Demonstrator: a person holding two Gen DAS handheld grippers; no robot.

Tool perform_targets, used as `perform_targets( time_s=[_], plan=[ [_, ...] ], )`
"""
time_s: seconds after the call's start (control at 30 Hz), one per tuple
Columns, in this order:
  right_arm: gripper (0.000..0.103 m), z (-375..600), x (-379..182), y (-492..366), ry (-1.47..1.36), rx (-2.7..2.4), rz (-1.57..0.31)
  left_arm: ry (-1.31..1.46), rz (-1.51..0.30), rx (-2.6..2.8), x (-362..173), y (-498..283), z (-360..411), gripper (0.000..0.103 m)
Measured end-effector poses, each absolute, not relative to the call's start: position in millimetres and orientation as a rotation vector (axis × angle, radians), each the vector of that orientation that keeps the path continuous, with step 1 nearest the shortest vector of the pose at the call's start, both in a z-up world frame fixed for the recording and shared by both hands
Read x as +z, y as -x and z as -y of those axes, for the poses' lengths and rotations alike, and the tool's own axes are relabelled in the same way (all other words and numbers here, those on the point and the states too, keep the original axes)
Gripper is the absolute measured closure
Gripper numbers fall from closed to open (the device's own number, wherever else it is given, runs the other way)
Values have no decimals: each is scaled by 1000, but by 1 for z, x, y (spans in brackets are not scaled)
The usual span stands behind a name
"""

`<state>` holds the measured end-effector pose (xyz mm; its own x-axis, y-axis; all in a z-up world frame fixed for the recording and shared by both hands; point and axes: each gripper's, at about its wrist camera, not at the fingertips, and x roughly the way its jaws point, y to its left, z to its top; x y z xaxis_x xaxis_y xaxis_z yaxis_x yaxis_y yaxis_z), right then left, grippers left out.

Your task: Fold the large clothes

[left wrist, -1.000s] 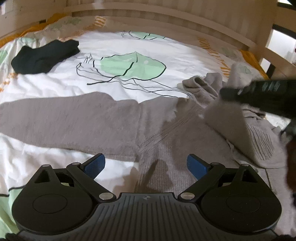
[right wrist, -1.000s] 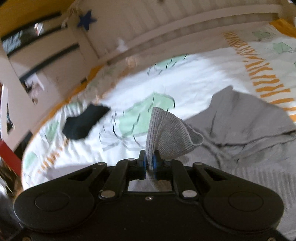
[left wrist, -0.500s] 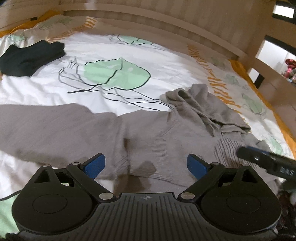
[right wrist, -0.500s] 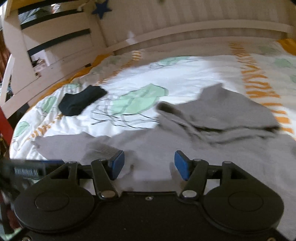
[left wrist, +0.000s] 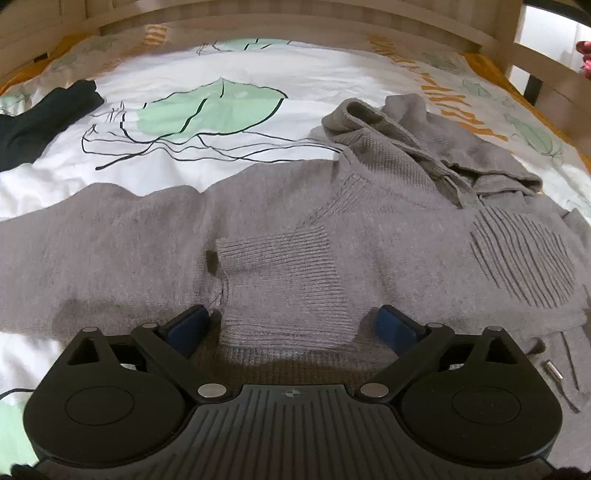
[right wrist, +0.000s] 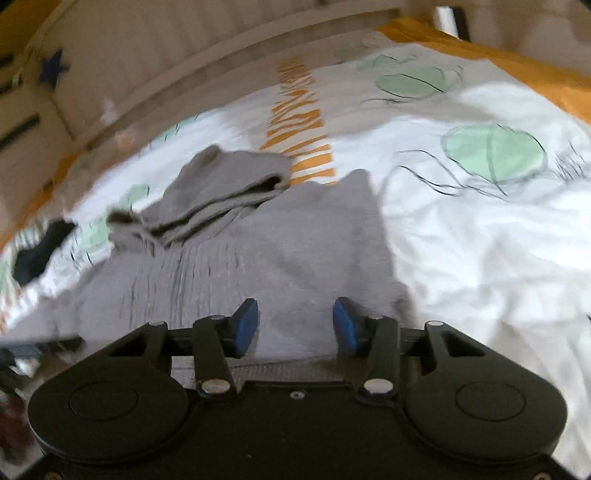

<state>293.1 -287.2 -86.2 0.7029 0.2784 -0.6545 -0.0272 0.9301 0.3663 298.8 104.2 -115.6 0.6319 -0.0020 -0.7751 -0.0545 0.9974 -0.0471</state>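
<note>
A grey hoodie lies spread on the bed, on a white cover printed with green jellyfish and orange stripes. In the left wrist view one sleeve runs out flat to the left, while the other is folded in across the chest so that its ribbed cuff lies on the body just ahead of the left gripper. The hood is bunched at the far side, and a patch of raised ribs shows on the right of the chest. A drawstring with a metal tip lies on the fabric at lower right.

The left gripper's blue fingers stand wide apart, one on each side of the cuff's end, with nothing pinched between them; whether they touch the cloth cannot be told.

The right wrist view is blurred. The right gripper hangs over the grey fabric near the hoodie's right edge, beside bare white cover. Its fingers are parted and closing, with only flat cloth below the gap and nothing gripped.

A black garment lies well apart from the hoodie, near the far left of the bed. A pale wooden rail runs along the far side.
</note>
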Motion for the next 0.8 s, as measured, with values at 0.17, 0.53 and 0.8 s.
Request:
perform_targets(
  time_s=[0.17, 0.53, 0.8],
  plan=[
    [41, 292, -63, -269, -167, 106, -730, 70, -906, 22, -119, -301, -108, 0],
    [41, 300, -89, -302, 13, -15, -824, 68, -906, 24, -121, -305, -104, 0],
    [49, 307, -90, -300, -19, -64, -746, 71, -902, 19, -121, -305, -105, 0]
  ],
)
